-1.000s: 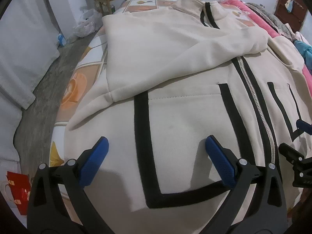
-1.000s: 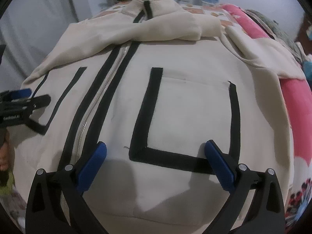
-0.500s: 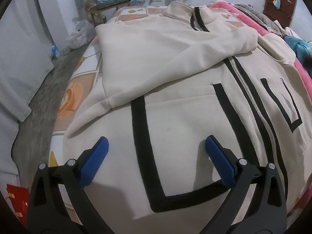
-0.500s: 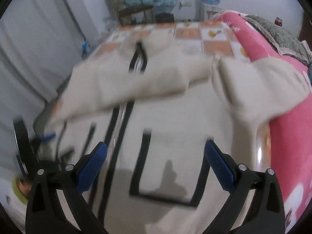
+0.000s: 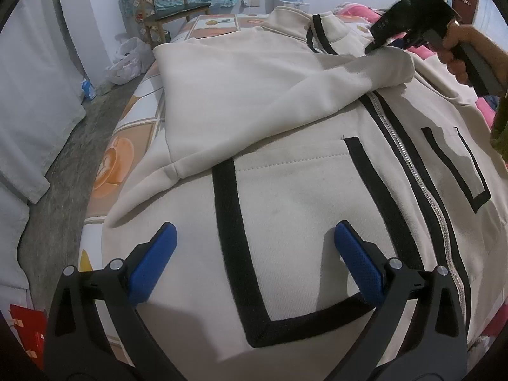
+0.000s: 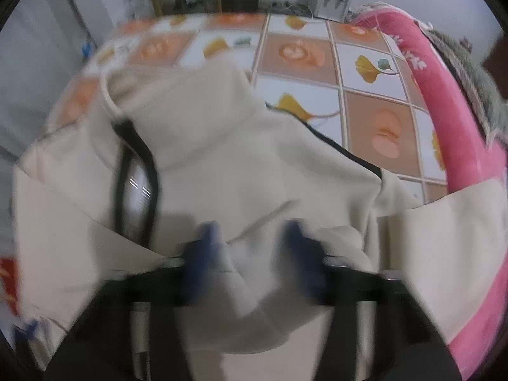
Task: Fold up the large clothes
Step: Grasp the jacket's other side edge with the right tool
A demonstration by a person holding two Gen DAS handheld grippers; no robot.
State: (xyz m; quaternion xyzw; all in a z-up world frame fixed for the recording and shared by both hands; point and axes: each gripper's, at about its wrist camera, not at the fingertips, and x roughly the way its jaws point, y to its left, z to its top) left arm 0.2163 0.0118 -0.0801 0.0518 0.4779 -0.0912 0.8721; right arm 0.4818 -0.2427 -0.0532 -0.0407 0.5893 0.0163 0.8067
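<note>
Over the jacket [image 5: 285, 190] hem, the left gripper [image 5: 254, 250] is held with jaws released. Near the collar, the right gripper's [image 6: 254, 238] jaws are closing around a folded sleeve [image 6: 263, 254]

Left wrist view: mounted behind the left claw [image 5: 252, 255], angled steeply down from the jacket's [image 5: 285, 190] hem end, facing up its length toward the collar, a chair [image 5: 171, 9] and the far wall. Close range; focus sharp.

Right wrist view: mounted behind the right claw [image 6: 254, 241], near the collar end, very close to the fabric, pitched steeply down. Image blurred.

Shared coverage: collar, folded sleeve [image 5: 317, 85], patterned bed cover [image 6: 301, 54], pink blanket [image 6: 460, 146]. The right claw also appears in the left view.
</note>
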